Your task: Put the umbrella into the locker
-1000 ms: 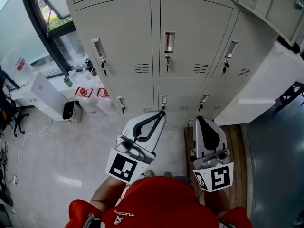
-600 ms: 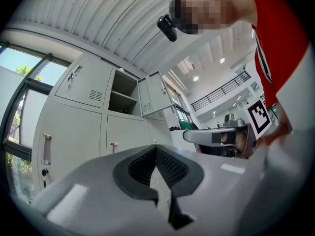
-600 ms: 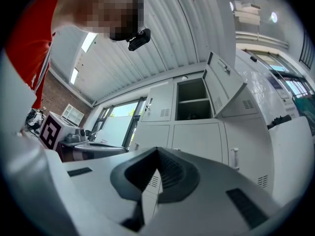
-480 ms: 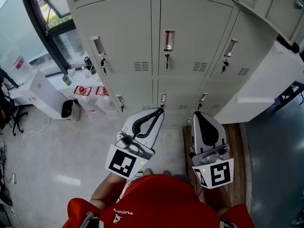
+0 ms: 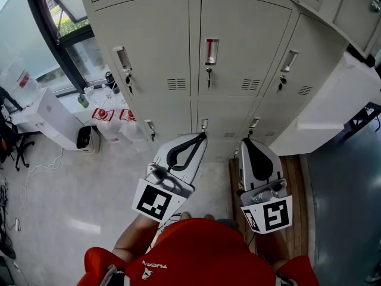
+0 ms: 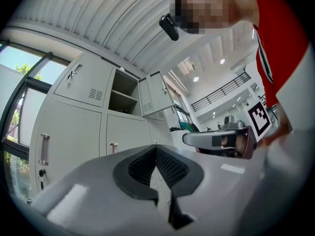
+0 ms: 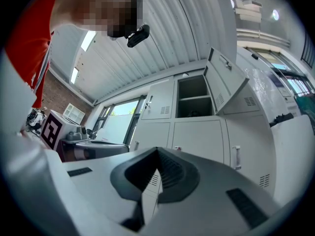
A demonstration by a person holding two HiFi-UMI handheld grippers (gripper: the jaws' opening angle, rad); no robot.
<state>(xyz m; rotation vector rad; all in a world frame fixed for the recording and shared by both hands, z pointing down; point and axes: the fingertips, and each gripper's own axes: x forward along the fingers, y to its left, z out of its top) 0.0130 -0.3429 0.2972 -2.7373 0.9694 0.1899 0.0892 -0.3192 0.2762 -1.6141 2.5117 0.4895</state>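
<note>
Little has changed: left tool (image 5: 203, 137) and right tool (image 5: 246, 143) sit nearly where they were, side by side before the closed lockers (image 5: 247, 46). One upper-row locker (image 7: 193, 96) stands open, with a dark shape (image 7: 191, 113) inside too small to name. Both tools are pinched together, empty.

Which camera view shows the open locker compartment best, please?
The right gripper view: the open locker compartment faces the camera, with its door swung out and a shelf inside. The left gripper view shows the same compartment smaller and at an angle. The head view shows clearly only closed doors.
</note>
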